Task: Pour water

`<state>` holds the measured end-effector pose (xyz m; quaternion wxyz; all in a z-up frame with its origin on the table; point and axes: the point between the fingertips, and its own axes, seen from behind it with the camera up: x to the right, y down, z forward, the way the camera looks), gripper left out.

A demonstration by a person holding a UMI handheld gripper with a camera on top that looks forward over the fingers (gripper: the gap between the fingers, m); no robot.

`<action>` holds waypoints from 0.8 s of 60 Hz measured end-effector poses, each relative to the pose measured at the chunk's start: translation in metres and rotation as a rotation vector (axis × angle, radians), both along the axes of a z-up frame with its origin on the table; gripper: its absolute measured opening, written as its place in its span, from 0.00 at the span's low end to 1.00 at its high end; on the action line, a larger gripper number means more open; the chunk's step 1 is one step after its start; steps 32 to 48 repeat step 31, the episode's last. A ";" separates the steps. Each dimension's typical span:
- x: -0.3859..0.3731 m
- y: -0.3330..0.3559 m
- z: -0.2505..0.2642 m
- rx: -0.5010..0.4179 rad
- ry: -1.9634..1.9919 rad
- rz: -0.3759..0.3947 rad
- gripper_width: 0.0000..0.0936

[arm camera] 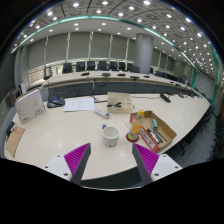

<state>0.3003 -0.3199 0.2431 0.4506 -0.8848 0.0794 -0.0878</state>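
A white cup (110, 135) stands on the pale table (60, 135), just ahead of my fingers and a little right of their middle. A bottle with a yellow label and red cap (134, 130) stands upright just right of the cup. My gripper (112, 160) is open and empty, its magenta pads (76, 157) spread wide, hovering above the table short of the cup.
An open cardboard box (155, 132) with mixed items sits right of the bottle. A white box (30, 105) stands at the left, papers (80, 103) and a brown box (120, 101) lie farther back. Black chairs (90, 67) line the far side.
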 end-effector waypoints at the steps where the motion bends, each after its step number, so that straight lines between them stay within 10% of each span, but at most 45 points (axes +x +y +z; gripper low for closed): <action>1: -0.005 -0.003 0.002 0.002 -0.001 0.004 0.92; 48: -0.066 -0.040 0.020 -0.005 -0.006 0.054 0.92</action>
